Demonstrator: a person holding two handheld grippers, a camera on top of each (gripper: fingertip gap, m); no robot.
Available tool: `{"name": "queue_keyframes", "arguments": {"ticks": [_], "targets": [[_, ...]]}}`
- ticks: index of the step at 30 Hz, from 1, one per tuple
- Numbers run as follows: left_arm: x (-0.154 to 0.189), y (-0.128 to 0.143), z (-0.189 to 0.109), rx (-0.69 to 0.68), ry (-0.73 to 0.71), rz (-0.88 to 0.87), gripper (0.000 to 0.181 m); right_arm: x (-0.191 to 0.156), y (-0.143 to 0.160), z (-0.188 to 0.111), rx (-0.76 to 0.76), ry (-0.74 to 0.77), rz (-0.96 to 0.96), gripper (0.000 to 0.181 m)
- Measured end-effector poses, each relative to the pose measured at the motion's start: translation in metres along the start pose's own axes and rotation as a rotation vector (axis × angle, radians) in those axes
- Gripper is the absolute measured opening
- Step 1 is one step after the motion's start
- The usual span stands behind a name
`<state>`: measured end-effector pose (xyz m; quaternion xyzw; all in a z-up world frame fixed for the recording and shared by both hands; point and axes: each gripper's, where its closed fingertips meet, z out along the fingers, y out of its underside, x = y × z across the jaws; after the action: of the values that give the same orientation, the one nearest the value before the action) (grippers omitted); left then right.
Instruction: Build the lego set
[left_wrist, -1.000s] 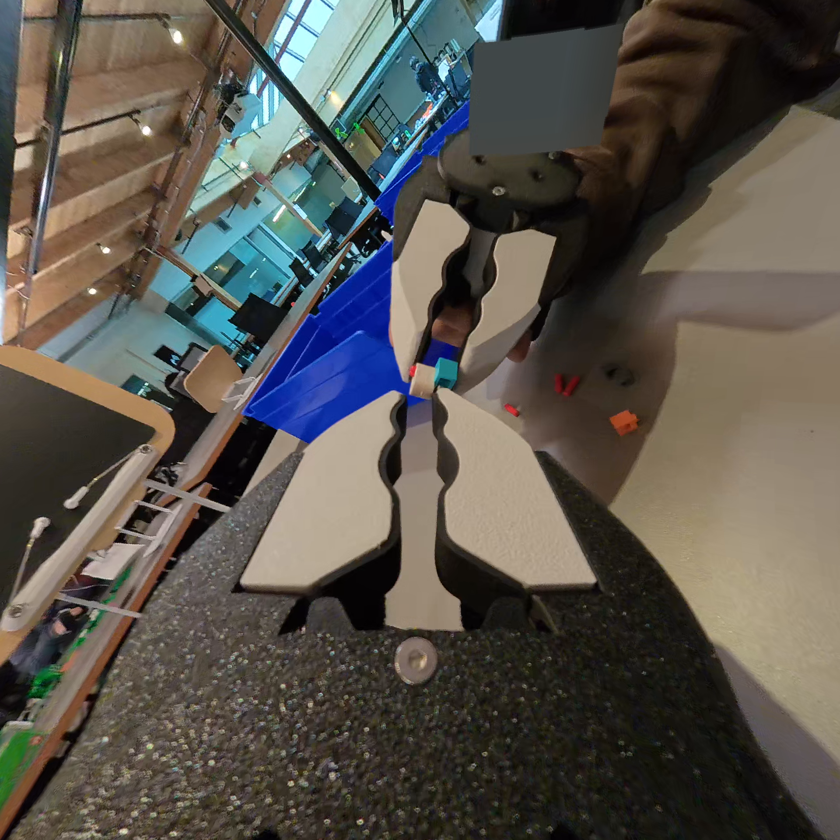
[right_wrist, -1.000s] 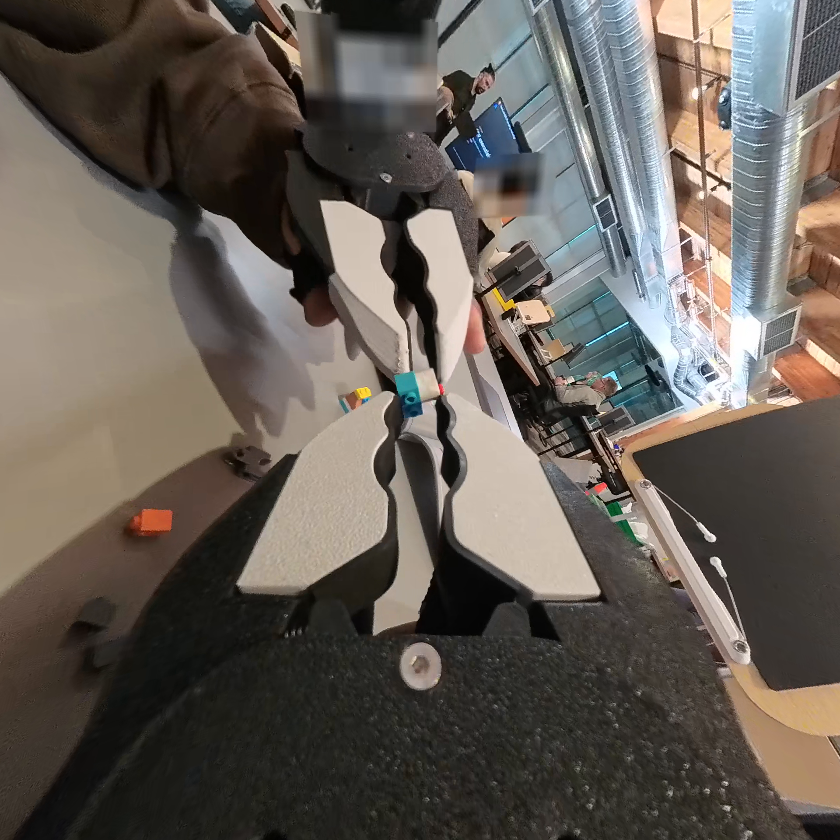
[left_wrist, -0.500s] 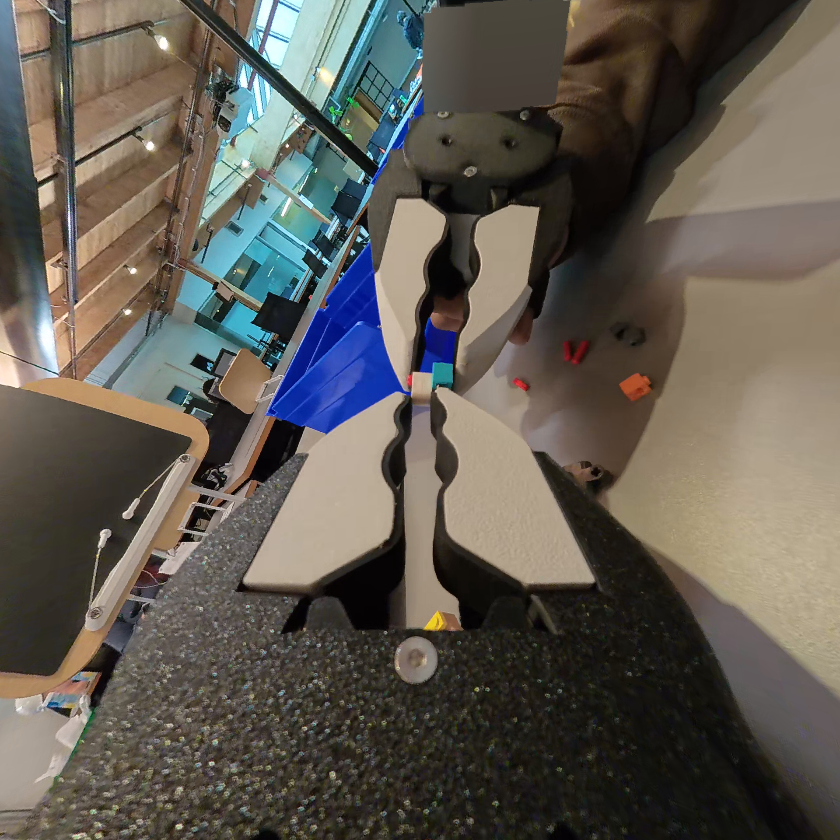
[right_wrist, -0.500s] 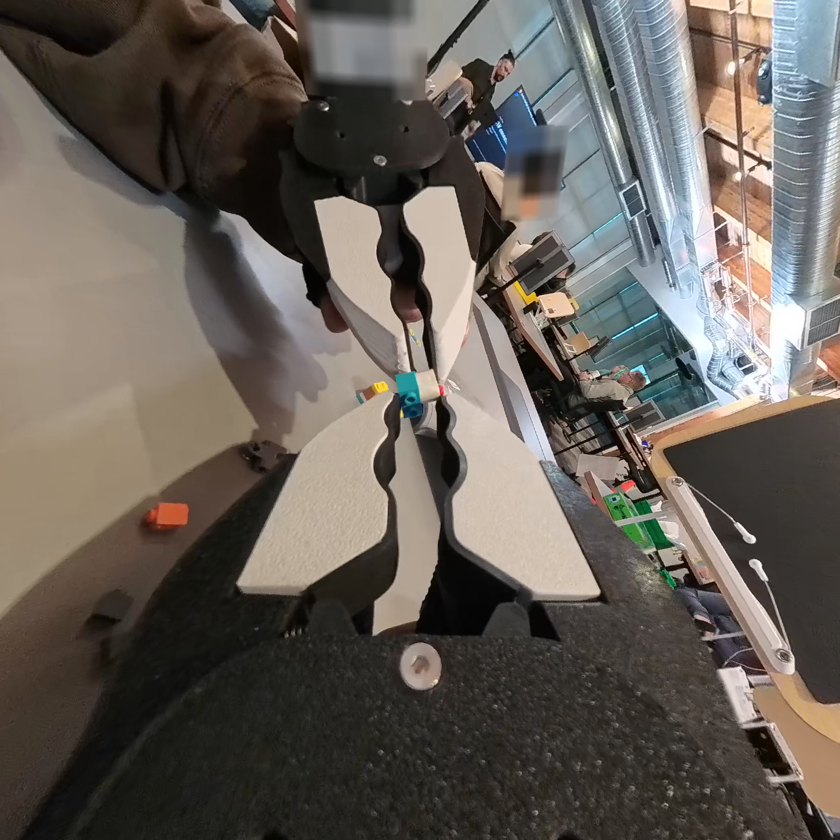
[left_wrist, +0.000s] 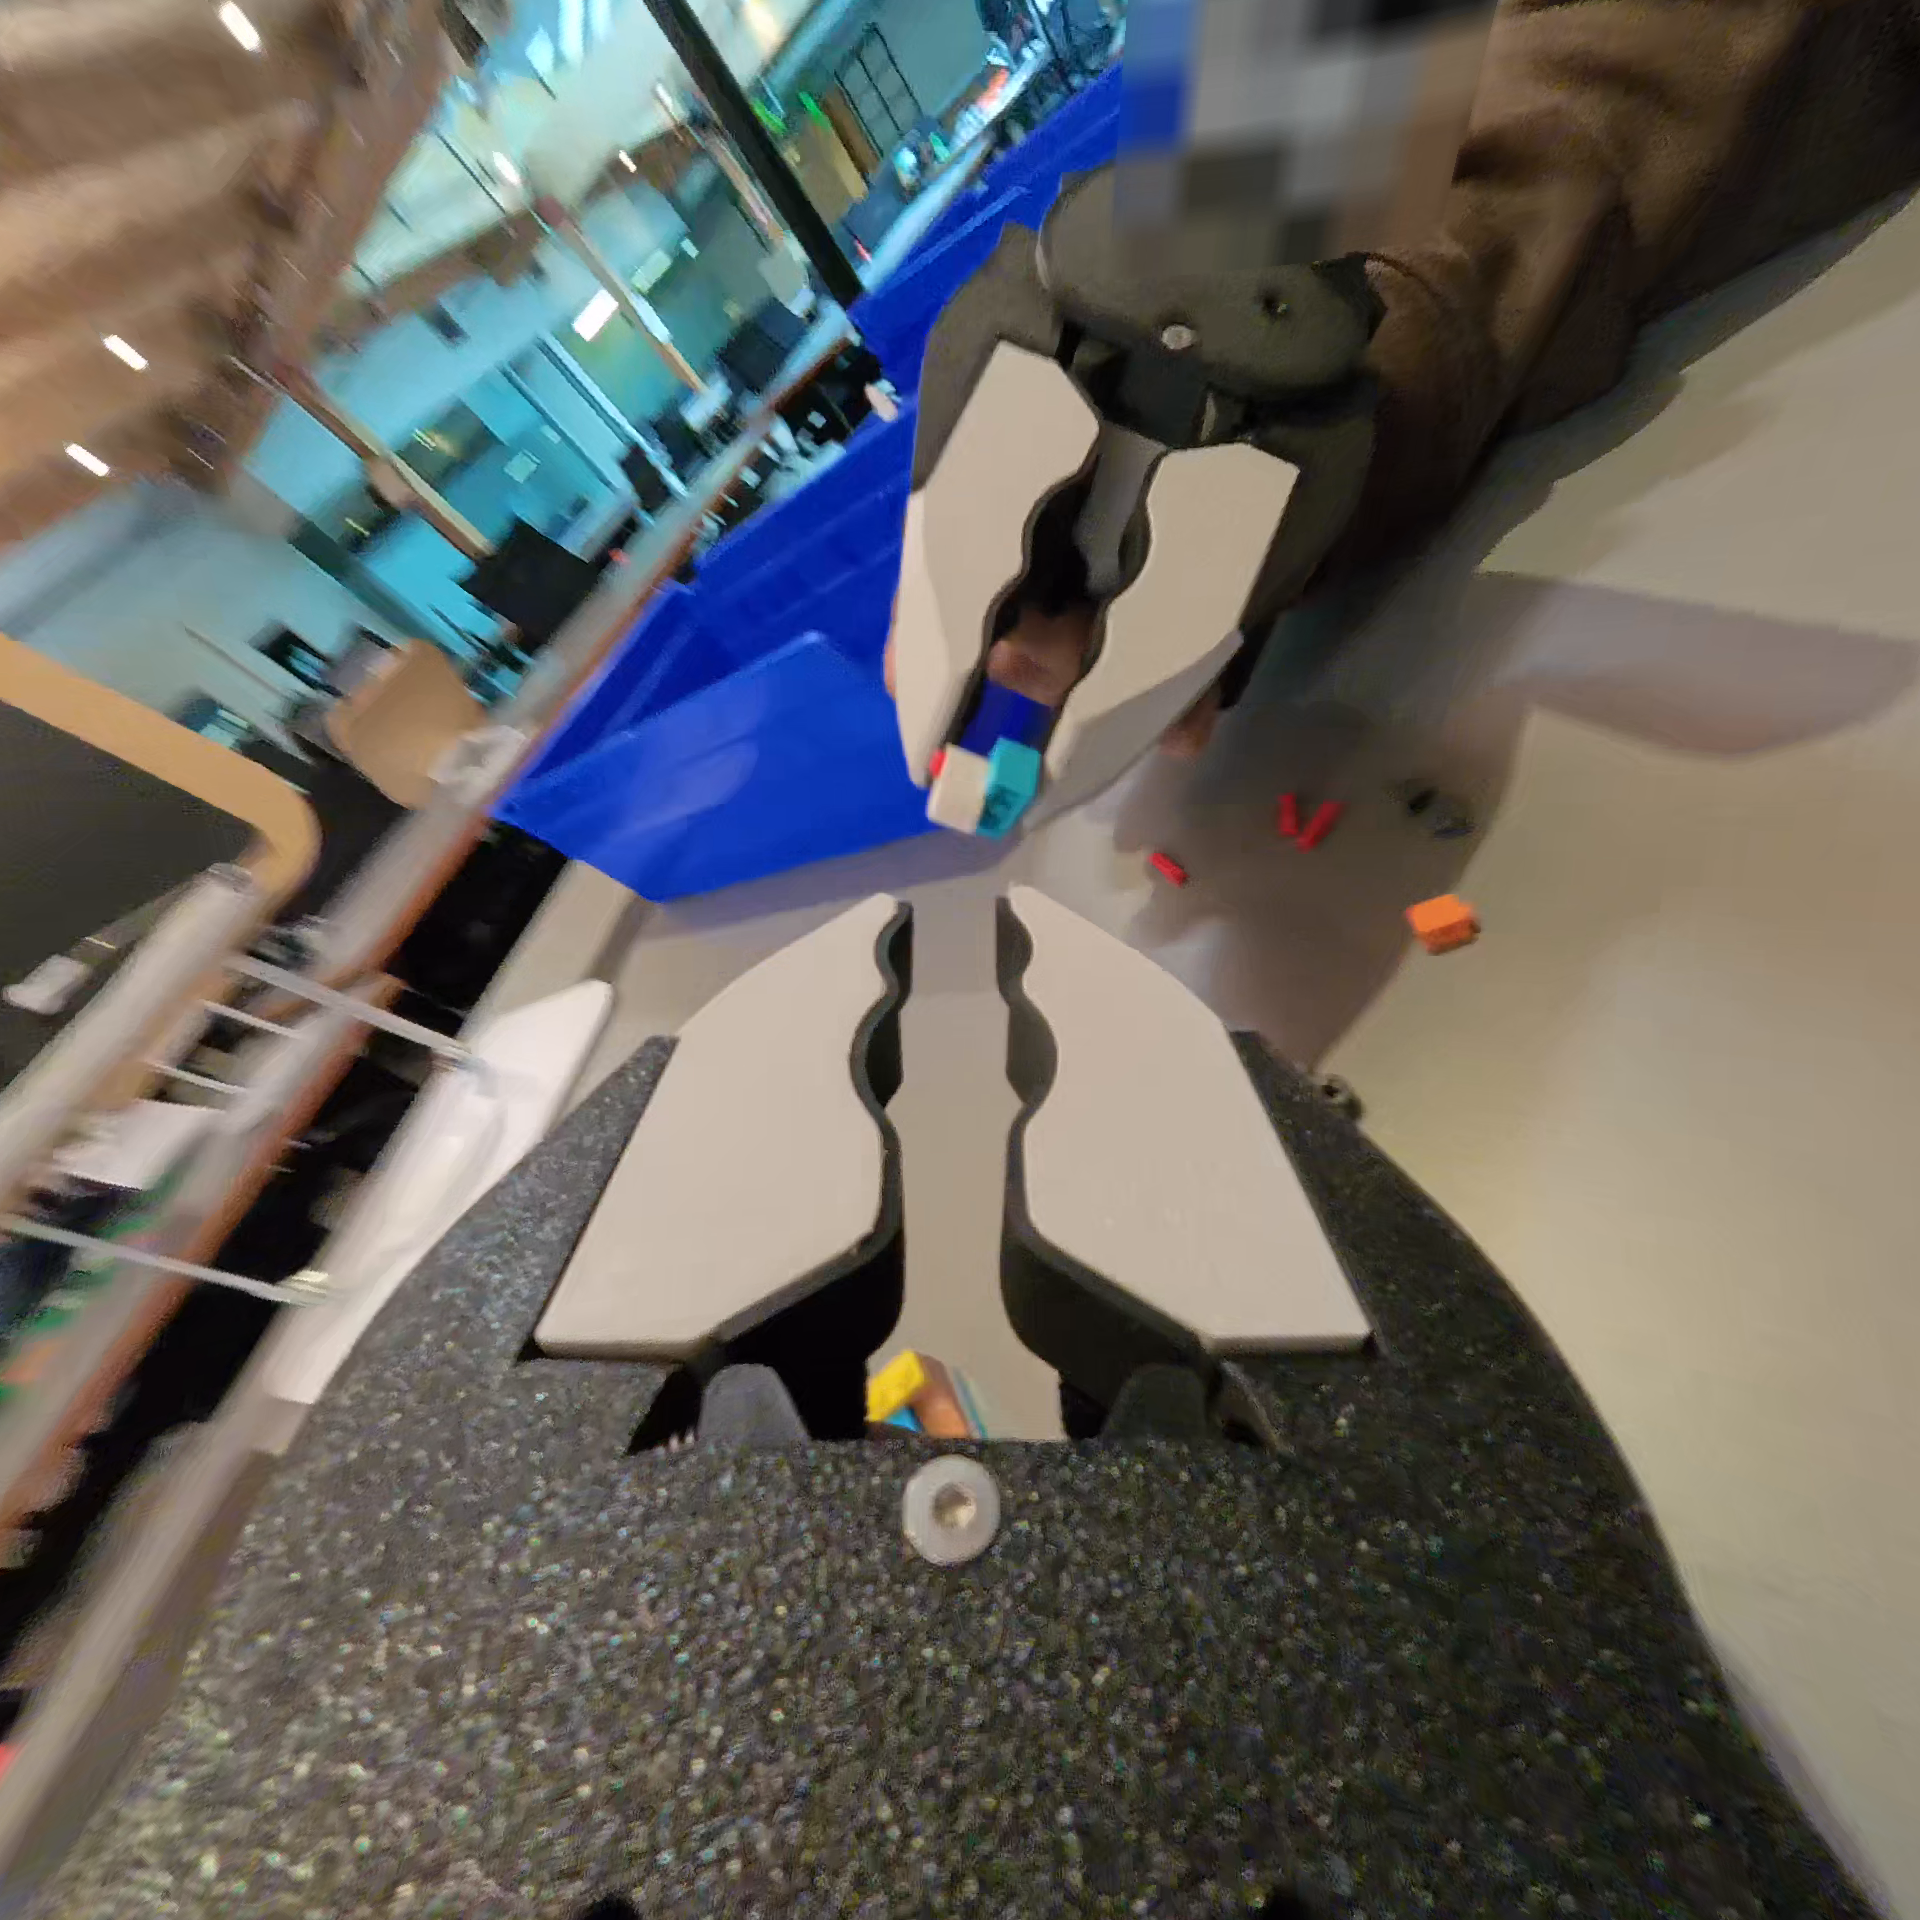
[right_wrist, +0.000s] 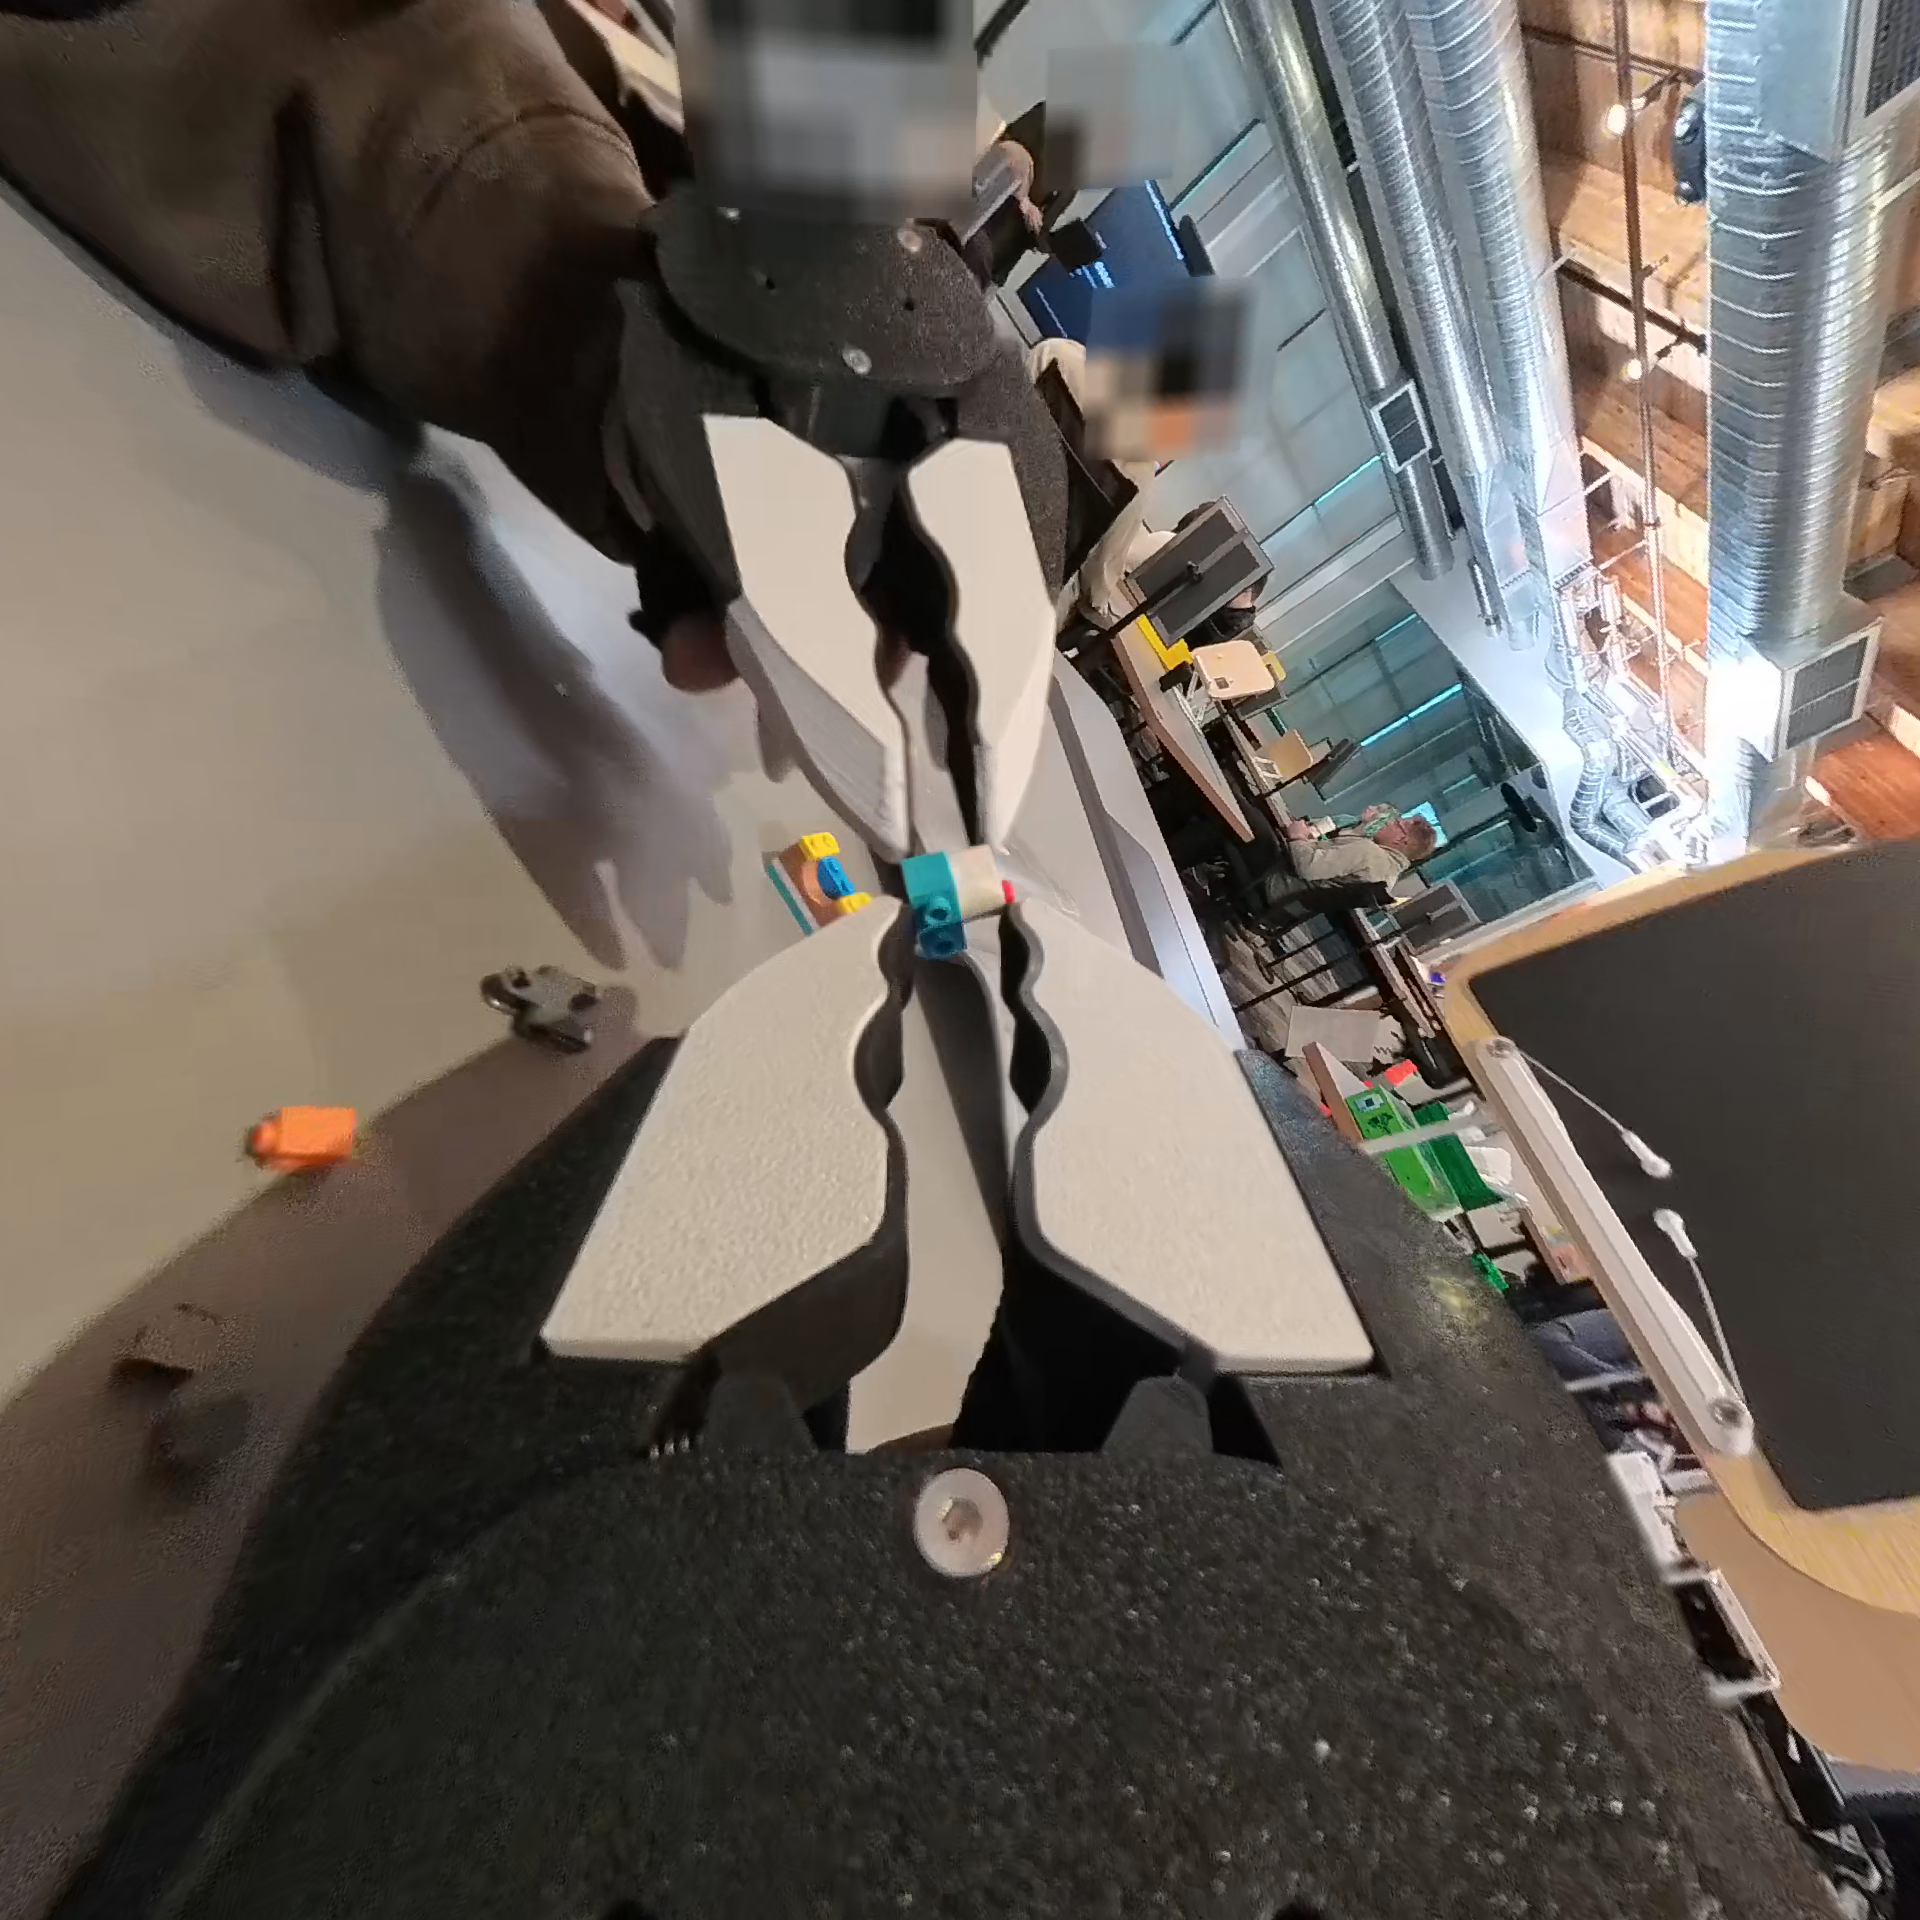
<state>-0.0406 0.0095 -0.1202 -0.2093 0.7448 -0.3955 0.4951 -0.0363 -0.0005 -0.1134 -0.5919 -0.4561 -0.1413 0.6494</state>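
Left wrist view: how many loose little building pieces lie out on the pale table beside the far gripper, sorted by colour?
Small red plastic pegs: 3
Small orange plastic brick: 1
Small dark grey plastic piece: 1
Total: 5

A large open-plan workshop or lab hall is shown: ribbed silver ventilation ducts (right_wrist: 1756, 436) run under a timber ceiling at 1 o'clock, rows of desks with dark monitors (right_wrist: 1205, 566) are seen at 2 o'clock, and stacked blue plastic bins (left_wrist: 748, 769) edge the pale grey counter (left_wrist: 1683, 1091).
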Motion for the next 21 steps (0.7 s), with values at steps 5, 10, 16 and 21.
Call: {"name": "queue_keyframes", "arguments": {"ticks": [5,10,16,21], "targets": [[0.029,0.005,0.001,-0.078,0.226,-0.177,0.018,0.012,0.011,-0.009,-0.020,0.043,0.003,0.016],[0.037,0.013,0.015,-0.150,0.224,-0.249,0.020,0.007,0.021,-0.015,-0.049,0.028,-0.052,0.016],[0.017,-0.008,0.028,0.005,0.147,-0.590,0.030,0.002,0.014,-0.015,-0.021,0.031,-0.089,0.016],[0.011,-0.019,0.028,0.124,0.195,-0.828,0.030,-0.002,0.005,-0.013,0.004,0.039,-0.123,0.016]]}}
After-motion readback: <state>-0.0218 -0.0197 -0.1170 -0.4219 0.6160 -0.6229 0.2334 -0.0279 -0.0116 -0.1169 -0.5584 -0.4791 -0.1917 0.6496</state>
